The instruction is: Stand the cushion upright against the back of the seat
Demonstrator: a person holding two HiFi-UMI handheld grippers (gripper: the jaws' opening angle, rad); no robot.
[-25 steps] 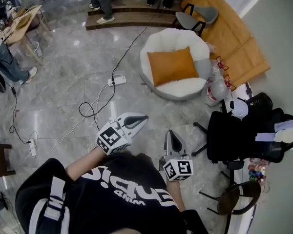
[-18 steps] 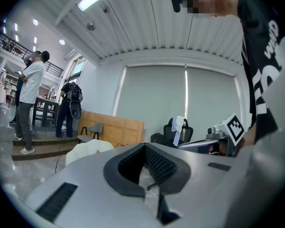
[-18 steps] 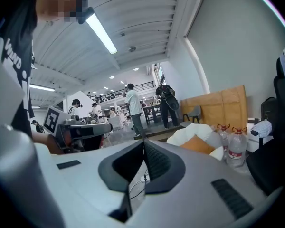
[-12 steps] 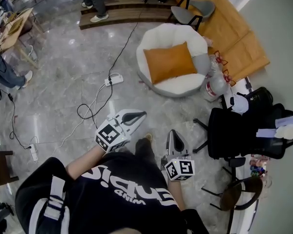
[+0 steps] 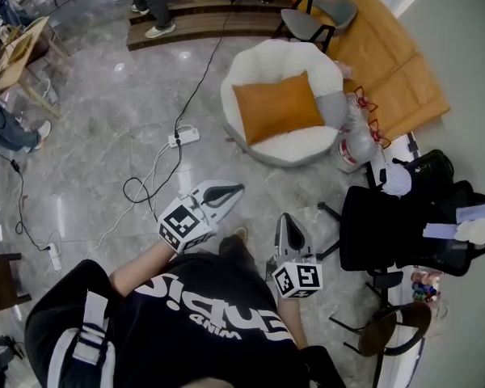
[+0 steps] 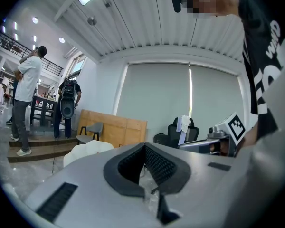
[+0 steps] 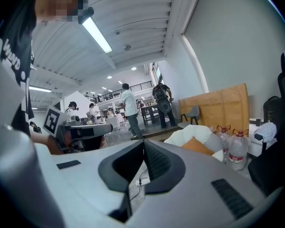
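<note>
1. The orange cushion [image 5: 279, 107] is lying across the middle of the white round seat [image 5: 284, 55], with its upper edge close to the seat's back.
2. The left gripper [image 5: 230, 191] is keeping its jaws pressed together with nothing between them. It is pointing roughly towards the seat.
3. The right gripper [image 5: 284, 221] is likewise holding its jaws closed and empty, just right of the left one.
4. The cushion is sitting well apart from both grippers, beyond their tips across a stretch of grey marble floor [image 5: 105, 120].
5. In the right gripper view, the cushion is showing just right of the closed jaws, far off.
6. Water bottles [image 5: 352, 148] are standing just beside the seat's right side, and a white power strip [image 5: 184, 137] is lying on the floor to its left.
</note>
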